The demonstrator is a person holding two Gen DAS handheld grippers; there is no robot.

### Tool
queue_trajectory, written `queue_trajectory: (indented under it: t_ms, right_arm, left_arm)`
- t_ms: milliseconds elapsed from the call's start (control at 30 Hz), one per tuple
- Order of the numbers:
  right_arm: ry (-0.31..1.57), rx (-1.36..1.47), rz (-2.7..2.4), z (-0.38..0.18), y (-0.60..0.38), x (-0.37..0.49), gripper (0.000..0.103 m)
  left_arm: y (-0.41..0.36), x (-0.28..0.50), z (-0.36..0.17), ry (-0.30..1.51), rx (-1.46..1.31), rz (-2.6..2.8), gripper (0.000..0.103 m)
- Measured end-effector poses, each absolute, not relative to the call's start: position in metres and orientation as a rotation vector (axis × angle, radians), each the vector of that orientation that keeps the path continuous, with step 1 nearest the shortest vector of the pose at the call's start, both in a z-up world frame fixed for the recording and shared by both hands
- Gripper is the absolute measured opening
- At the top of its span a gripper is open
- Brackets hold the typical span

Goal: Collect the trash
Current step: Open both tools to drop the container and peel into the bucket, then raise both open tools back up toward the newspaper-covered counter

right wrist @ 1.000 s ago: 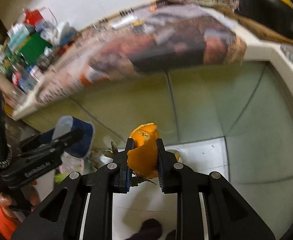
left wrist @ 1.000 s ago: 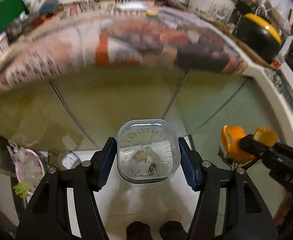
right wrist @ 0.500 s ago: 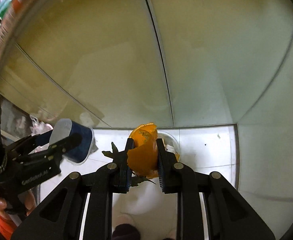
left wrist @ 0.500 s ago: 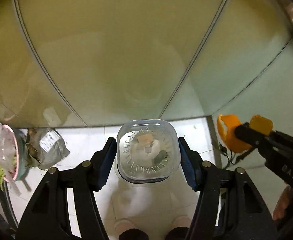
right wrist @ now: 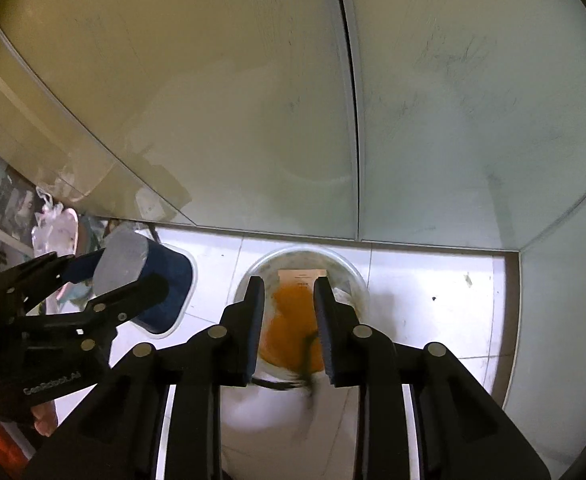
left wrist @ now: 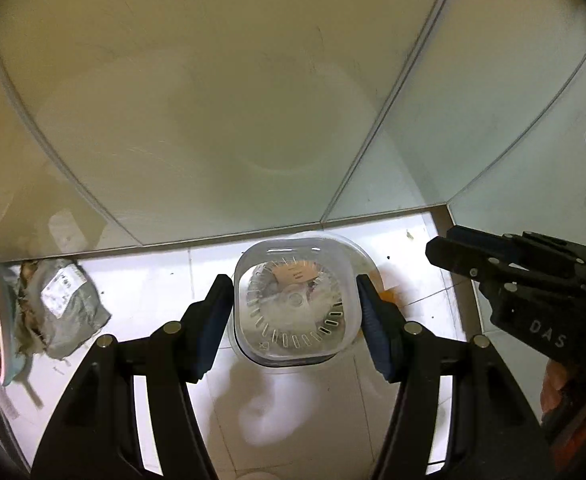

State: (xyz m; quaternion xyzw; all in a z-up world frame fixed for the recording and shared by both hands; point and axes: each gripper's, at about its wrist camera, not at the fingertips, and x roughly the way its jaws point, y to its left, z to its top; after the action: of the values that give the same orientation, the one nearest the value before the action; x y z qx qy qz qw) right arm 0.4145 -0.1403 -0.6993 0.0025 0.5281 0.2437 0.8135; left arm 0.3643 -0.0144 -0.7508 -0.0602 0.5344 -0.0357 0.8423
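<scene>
While the left gripper (left wrist: pixel 293 312) clamped a clear square plastic cup (left wrist: pixel 295 304) with a slotted base, the right gripper (right wrist: pixel 289 320) was opening, the blurred orange peel (right wrist: pixel 291 328) loose between its pads over a round bin (right wrist: pixel 357 280).

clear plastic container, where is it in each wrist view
Left wrist: the clear plastic container sits at centre, clamped between the left gripper's jaws.
Right wrist: it shows at lower left, seen from the side, held in the left gripper.
Shared landmark: the round bin on the white floor below, its rim peeking behind the container.
</scene>
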Motion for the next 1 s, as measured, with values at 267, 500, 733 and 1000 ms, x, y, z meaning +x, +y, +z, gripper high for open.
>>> queue_trajectory:
  t_ms: [267, 500, 733, 1000]
  right_arm:
    - [1.082, 0.038, 0.468, -0.701, -0.164, 0.420, 0.041]
    - [1.047, 0.046, 0.425, -0.682, -0.185, 0.419, 0.043]
    - [1.088, 0.089, 0.399, -0.629, -0.193, 0.405, 0.043]
    - [1.100, 0.096, 0.410, -0.500, -0.198, 0.375, 0.043]
  left_arm:
    - [-0.046, 0.378, -0.775, 1.136, -0.073, -0.142, 0.066]
    - [-0.045, 0.382, -0.782, 1.136, -0.115, -0.138, 0.076]
    - [-0.030, 0.369, -0.719, 1.126, -0.124, -0.051, 0.076]
    - [-0.028, 0.334, -0.562, 1.064, -0.110, -0.018, 0.076]
